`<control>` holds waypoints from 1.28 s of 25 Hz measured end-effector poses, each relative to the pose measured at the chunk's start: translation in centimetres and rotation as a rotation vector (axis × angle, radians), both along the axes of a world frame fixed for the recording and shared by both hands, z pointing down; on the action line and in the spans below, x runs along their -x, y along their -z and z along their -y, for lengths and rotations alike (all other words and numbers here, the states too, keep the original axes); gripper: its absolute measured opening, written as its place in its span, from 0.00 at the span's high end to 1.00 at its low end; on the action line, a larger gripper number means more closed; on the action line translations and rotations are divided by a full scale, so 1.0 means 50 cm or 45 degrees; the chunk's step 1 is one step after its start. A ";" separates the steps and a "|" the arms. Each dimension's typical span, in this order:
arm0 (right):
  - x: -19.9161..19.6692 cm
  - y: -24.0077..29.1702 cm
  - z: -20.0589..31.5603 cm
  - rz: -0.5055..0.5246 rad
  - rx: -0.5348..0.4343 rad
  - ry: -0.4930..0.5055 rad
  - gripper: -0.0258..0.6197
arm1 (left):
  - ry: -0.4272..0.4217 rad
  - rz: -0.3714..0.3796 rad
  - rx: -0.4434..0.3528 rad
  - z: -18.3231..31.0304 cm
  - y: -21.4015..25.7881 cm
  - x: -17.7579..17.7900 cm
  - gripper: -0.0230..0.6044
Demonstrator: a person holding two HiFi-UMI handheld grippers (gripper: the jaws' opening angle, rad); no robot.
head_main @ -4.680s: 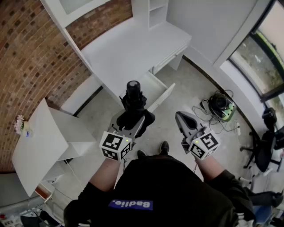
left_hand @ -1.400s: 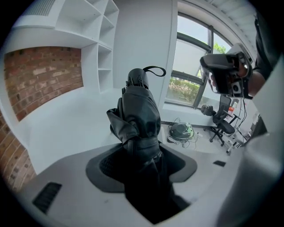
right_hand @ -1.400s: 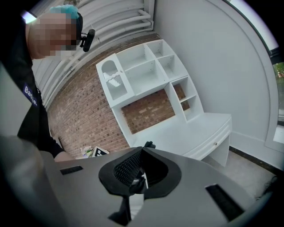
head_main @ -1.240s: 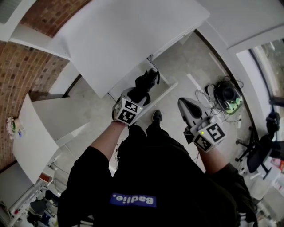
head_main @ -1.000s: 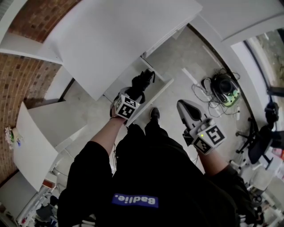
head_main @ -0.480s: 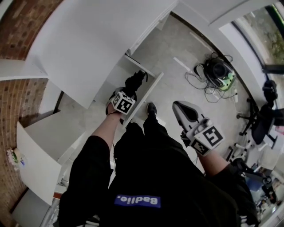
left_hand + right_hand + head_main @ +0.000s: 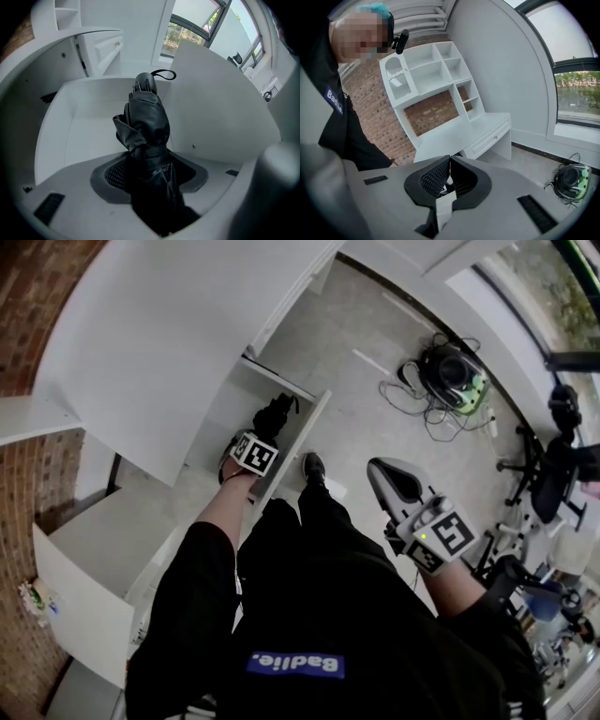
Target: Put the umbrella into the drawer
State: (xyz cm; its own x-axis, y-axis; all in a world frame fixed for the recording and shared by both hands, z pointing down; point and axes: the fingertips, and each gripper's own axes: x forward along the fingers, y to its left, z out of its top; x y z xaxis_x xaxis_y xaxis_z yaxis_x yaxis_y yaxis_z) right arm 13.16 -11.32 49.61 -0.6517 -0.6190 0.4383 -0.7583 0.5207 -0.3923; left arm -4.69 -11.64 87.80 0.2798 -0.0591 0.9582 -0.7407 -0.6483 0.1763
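A black folded umbrella (image 7: 273, 415) is held by my left gripper (image 7: 263, 434), which points steeply down into the open white drawer (image 7: 292, 454) under the desk. In the left gripper view the umbrella (image 7: 146, 123) runs forward from between the pads, and its handle with the strap loop (image 7: 163, 73) reaches toward the drawer's far wall (image 7: 96, 96). The left gripper (image 7: 143, 180) is shut on the umbrella's fabric. My right gripper (image 7: 378, 471) hangs over the floor to the right of the drawer; the right gripper (image 7: 448, 160) has its jaw tips together with nothing between them.
The white desk top (image 7: 169, 343) spreads over the drawer. A shoe (image 7: 314, 466) stands by the drawer front. Cables and a green-black device (image 7: 450, 373) lie on the floor at the right, an office chair (image 7: 561, 457) beyond. A white shelf unit (image 7: 425, 70) stands on the desk.
My left gripper has sunk with the umbrella from above the drawer down into it and tipped more steeply. The right gripper has drifted a little lower.
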 end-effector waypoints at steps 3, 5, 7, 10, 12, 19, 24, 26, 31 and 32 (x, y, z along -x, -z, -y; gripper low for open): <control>-0.004 -0.004 0.004 -0.008 -0.004 -0.018 0.91 | -0.005 0.017 0.026 0.001 -0.024 -0.002 0.59; -0.006 -0.005 0.002 -0.010 0.008 -0.022 0.91 | -0.014 0.031 0.039 0.000 -0.033 -0.003 0.58; -0.012 -0.009 0.000 -0.016 0.026 -0.030 0.91 | -0.027 0.042 0.050 -0.002 -0.042 -0.006 0.58; -0.021 -0.014 0.002 -0.025 0.037 -0.041 0.91 | -0.031 0.053 0.071 -0.002 -0.055 -0.004 0.58; -0.031 -0.021 -0.005 -0.038 0.056 -0.051 0.91 | -0.030 0.057 0.091 -0.013 -0.065 -0.006 0.58; -0.042 -0.014 -0.009 -0.065 0.035 -0.065 0.91 | -0.036 0.058 0.092 -0.009 -0.067 -0.011 0.52; -0.037 0.009 -0.004 -0.048 -0.004 -0.065 0.91 | -0.021 0.026 0.012 0.020 0.003 -0.010 0.46; -0.025 0.020 -0.005 -0.025 -0.021 -0.051 0.91 | 0.002 -0.008 -0.011 0.022 0.041 -0.007 0.45; 0.009 0.058 0.000 0.024 -0.092 0.006 0.91 | 0.113 -0.105 -0.137 0.034 0.169 0.003 0.48; 0.013 0.067 0.002 0.028 -0.115 0.015 0.91 | 0.145 -0.127 -0.178 0.038 0.200 0.006 0.50</control>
